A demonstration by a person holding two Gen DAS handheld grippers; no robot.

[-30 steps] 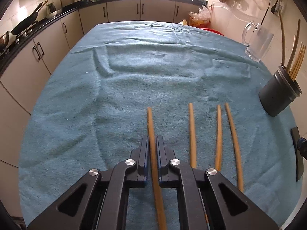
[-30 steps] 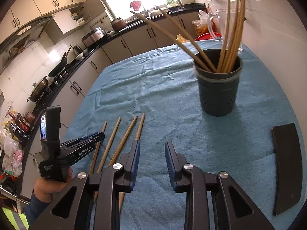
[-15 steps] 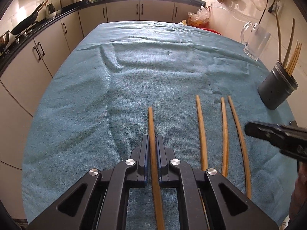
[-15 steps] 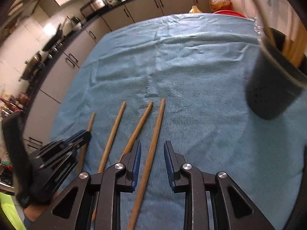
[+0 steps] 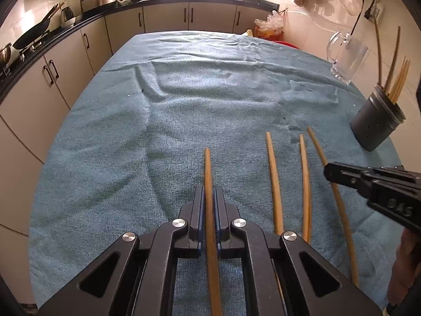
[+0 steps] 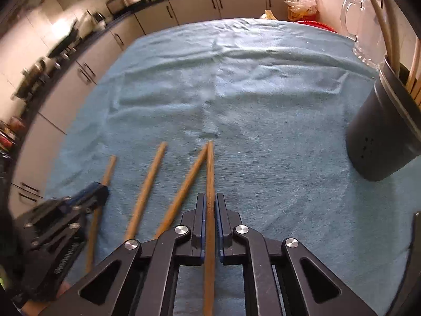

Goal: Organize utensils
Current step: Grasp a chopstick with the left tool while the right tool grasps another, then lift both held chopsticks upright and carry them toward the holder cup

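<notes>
Four long wooden sticks lie on the blue cloth (image 5: 131, 137); one dark cup (image 5: 376, 126) stands near the right edge of the cloth with more sticks standing up in it; one glass mug (image 5: 347, 58) sits behind the cup.

The left gripper (image 5: 209, 205) is squeezed tight on the leftmost stick (image 5: 208, 173); that stick runs straight out between its blue pads and its far end rests on the cloth. The right gripper (image 6: 209, 210) has just been closing, and now it pinches the rightmost stick (image 6: 210, 168) between its pads. The two middle sticks, the second stick (image 5: 273, 181) and the third stick (image 5: 305, 184), lie loose on the cloth with no gripper on them.

The left camera shows all four sticks apart from each other; the rightmost one passes under the right gripper's black tip at the right side of the picture, with a bit of the person's hand (image 5: 405, 258) below it. The right camera shows something else; the far tip of the third stick touches, or almost touches, the tip of the stick the right gripper holds, so the two make a thin V. That camera also shows the left gripper, blurry, at the lower left, and the cup up close with small holes in its side. The left camera shows the kitchen counter (image 5: 79, 23) sharp, with pans on it; in the right camera that side is smeared.
</notes>
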